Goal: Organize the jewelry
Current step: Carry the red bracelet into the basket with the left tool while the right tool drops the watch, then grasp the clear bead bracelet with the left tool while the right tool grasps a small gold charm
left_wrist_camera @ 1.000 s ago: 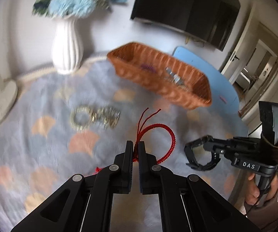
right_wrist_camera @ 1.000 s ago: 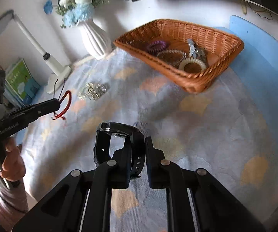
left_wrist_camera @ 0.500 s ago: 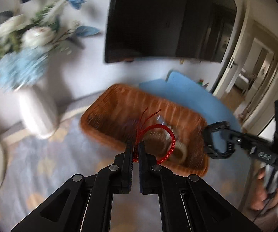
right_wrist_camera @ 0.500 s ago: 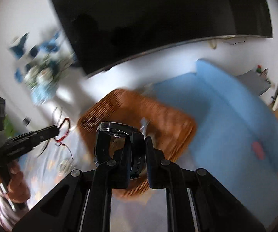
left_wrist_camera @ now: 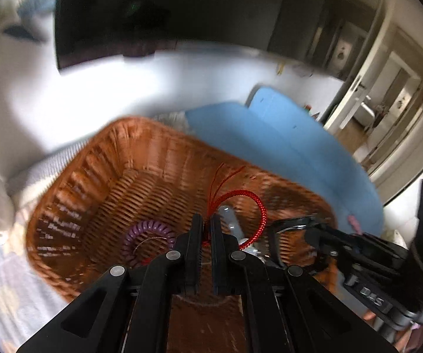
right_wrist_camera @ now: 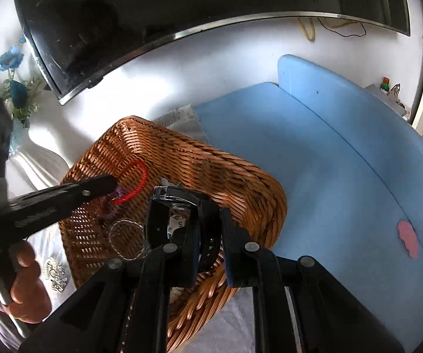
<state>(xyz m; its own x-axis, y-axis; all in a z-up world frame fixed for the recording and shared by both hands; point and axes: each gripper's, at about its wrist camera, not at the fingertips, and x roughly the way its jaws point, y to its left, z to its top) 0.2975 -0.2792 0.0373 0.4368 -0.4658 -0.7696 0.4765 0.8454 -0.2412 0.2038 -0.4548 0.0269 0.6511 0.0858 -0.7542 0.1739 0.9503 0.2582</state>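
Left tool (left_wrist_camera: 207, 220) is clenched on one red cord bracelet (left_wrist_camera: 258, 206), its loop arching up to the right of the tips. Right tool (right_wrist_camera: 211, 220) is clamped on the strap of one black watch (right_wrist_camera: 182, 206), the watch face tilted toward the camera.

A second ago we held both over the flowered cloth, with the basket (left_wrist_camera: 99, 158) well ahead; now both tools hang over the one wicker basket, bracelet and watch above its inside.

Inside the basket we count one purple coil band (left_wrist_camera: 149, 229), one thin silvery ring (right_wrist_camera: 126, 238) and, in the left view, a pale tube-like piece (left_wrist_camera: 229, 217) that is too blurred to name. One sparkly piece (right_wrist_camera: 54, 270) lies on the cloth just outside the basket's left wall, near our left hand (right_wrist_camera: 23, 291).

Beyond the basket stand one white vase (right_wrist_camera: 38, 158) of blue flowers, one blue bench (right_wrist_camera: 343, 158) and one dark screen (right_wrist_camera: 182, 6) on the wall.
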